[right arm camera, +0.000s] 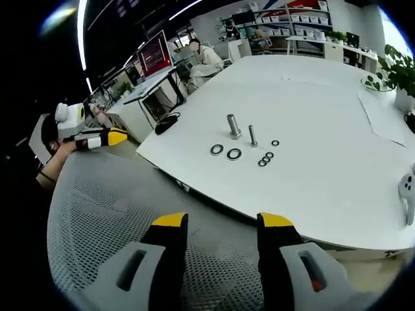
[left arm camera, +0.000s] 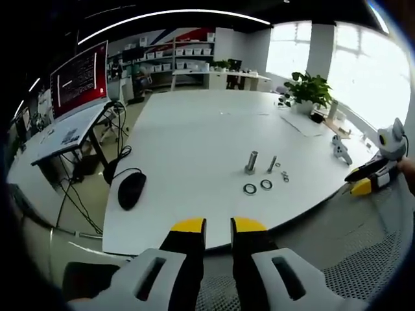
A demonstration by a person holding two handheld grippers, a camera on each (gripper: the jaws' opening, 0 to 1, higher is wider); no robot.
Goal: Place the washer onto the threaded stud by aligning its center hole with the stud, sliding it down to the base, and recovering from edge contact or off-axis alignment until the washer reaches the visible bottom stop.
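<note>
With both grippers parted, empty and held back over the mesh chair back (right arm camera: 130, 214), the left gripper (left arm camera: 218, 225) and right gripper (right arm camera: 222, 221) risk grabbing a small washer (right arm camera: 262, 162) instead of a large washer (right arm camera: 216, 149) lying centre-frame beside the thick stud (right arm camera: 233, 126), with the thin stud (right arm camera: 252, 135) crowding its right and a mouse (left arm camera: 131, 188) at left.

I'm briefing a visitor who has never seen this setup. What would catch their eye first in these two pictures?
Probably the big white table, bare but for a cluster of hardware near its front edge: two upright threaded studs, the thick stud and the thin stud, with two large washers and several small washers beside them. Next, the yellow-tipped left tongs and right tongs, both open and short of the table.
</note>
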